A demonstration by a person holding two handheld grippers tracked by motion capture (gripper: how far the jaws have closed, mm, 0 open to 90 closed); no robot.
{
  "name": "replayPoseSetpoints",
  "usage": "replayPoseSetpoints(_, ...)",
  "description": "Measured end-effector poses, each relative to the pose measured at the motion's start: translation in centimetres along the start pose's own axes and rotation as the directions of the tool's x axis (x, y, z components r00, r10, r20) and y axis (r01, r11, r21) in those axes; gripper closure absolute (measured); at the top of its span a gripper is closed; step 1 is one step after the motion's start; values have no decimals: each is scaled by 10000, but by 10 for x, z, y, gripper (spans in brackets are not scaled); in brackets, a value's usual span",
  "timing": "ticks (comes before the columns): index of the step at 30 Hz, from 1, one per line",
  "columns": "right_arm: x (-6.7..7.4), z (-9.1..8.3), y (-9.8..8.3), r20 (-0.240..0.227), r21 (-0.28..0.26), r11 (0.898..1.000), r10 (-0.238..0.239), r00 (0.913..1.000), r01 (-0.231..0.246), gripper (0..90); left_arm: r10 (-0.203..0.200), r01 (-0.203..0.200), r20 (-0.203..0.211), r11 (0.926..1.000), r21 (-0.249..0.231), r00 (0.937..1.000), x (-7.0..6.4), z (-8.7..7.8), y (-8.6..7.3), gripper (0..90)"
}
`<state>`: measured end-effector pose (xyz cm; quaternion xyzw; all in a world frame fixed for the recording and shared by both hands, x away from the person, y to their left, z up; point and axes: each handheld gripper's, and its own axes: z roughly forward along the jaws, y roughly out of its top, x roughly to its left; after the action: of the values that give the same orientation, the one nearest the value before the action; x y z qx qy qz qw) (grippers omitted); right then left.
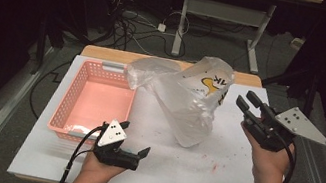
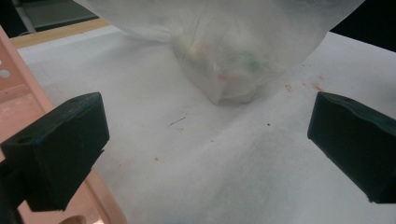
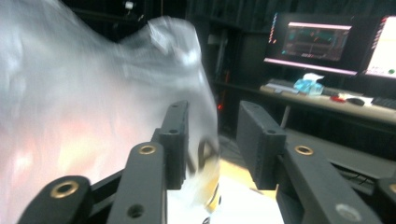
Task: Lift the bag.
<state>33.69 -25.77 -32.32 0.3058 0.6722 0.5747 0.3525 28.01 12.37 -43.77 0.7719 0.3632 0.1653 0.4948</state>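
Both grippers stand clear of the load. Left gripper (image 1: pixel 134 140), near the bench's front edge, has its jaws wide with nothing between them. Right gripper (image 1: pixel 249 104), raised by the right edge, has its jaws partly apart and empty, just beside the plastic bag (image 1: pixel 189 104). That bag sits unsupported mid-bench toward the back edge, contents settled at its bottom. Pink basket (image 1: pixel 62 109) at the left edge holds nothing. Judged status: bag released; any transfer into the basket remains.
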Motion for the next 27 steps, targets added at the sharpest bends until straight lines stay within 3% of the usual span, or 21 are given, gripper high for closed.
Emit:
replayPoseSetpoints(7,6,5,-30,-434,920,9955,244,9988,-203,517,-58,58,-74,10000,67,10000,5,-8,-2,0)
replayPoseSetpoints(11,10,10,-54,-648,1660,9855,457,9969,-343,443,-10,16,-286,9998,220,9996,9,-17,-6,0)
replayPoseSetpoints(19,21,12,-101,-836,3071,9503,809,9932,-516,254,68,-50,-601,9995,310,9982,16,-35,-19,0)
replayPoseSetpoints(22,25,8,-114,-821,3540,9336,904,9925,-557,171,-115,132,-722,9997,226,9973,20,-38,-22,0)
replayPoseSetpoints(27,30,-2,-130,-638,3801,9221,1040,9925,-722,56,-153,159,-831,9999,63,9964,24,-41,-26,0)
